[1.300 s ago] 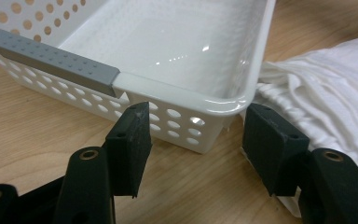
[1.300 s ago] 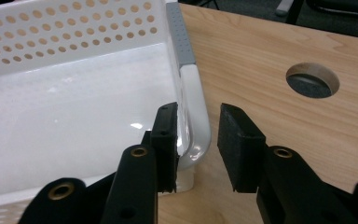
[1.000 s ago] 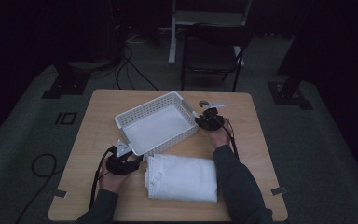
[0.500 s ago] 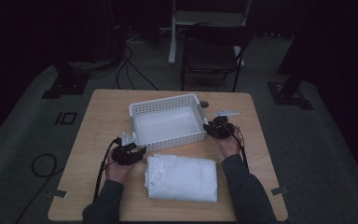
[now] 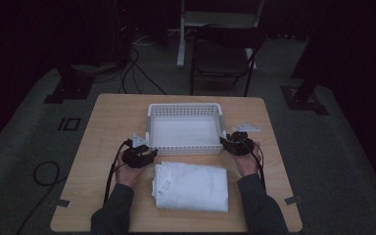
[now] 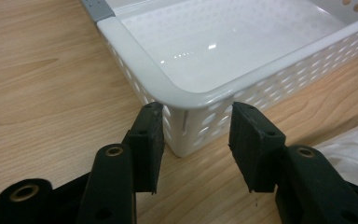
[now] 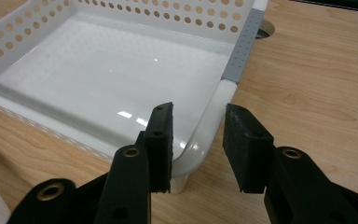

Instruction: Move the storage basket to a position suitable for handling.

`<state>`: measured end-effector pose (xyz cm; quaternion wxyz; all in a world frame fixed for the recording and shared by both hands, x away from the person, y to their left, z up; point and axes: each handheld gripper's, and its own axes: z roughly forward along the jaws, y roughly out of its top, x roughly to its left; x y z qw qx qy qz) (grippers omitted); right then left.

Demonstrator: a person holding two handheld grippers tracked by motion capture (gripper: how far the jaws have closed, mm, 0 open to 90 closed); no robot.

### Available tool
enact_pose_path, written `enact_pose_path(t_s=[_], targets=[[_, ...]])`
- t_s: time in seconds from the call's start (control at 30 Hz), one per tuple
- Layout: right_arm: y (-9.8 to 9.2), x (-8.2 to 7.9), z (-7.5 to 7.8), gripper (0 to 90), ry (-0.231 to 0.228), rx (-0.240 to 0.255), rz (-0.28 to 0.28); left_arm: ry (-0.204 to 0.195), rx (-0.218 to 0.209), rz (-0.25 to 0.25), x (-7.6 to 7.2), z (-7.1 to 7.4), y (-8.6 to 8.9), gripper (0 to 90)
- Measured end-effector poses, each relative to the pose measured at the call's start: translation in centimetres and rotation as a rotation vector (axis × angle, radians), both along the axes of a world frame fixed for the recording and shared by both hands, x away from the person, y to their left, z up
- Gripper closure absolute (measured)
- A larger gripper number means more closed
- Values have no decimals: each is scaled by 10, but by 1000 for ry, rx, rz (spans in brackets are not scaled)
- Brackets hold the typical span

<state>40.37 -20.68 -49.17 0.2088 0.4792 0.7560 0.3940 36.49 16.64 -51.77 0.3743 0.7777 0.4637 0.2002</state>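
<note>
A white perforated basket [image 5: 185, 108] stands empty and square on the wooden table [image 5: 107, 117]. A folded white cloth [image 5: 191, 186] lies just in front of it. My left gripper [image 5: 150, 150] is at the basket's near left corner. In the left gripper view the jaws have just been closing and straddle that corner [image 6: 186, 100] without clearly pressing it. My right gripper [image 5: 223, 143] is at the near right corner. In the right gripper view its jaws have just been opening, one inside the rim [image 7: 205, 126] and one outside, with a gap showing.
A dark chair [image 5: 223, 54] stands beyond the far edge of the table. Cables [image 5: 44, 171] lie on the floor at the left. A cable hole [image 7: 263, 31] sits in the tabletop past the basket's grey corner piece. Bare wood flanks the basket on both sides.
The basket has turned from a skewed position to square with the table edge. Both hands moved with it, toward the cloth and the near edge.
</note>
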Motion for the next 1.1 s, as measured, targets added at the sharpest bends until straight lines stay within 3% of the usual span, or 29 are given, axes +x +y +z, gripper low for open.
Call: enact_pose_path(t_s=[0.7,0.97,1.1], targets=[[-8,-13,0,646,-7,-2,-23,-2,-19,-27,1,-2,-7,545],[-17,-24,11,535,-76,16,-40,-8,-14,21,-9,3,8,464],[-26,-30,13,512,-70,11,-27,-7,-16,42,-17,5,16,450]])
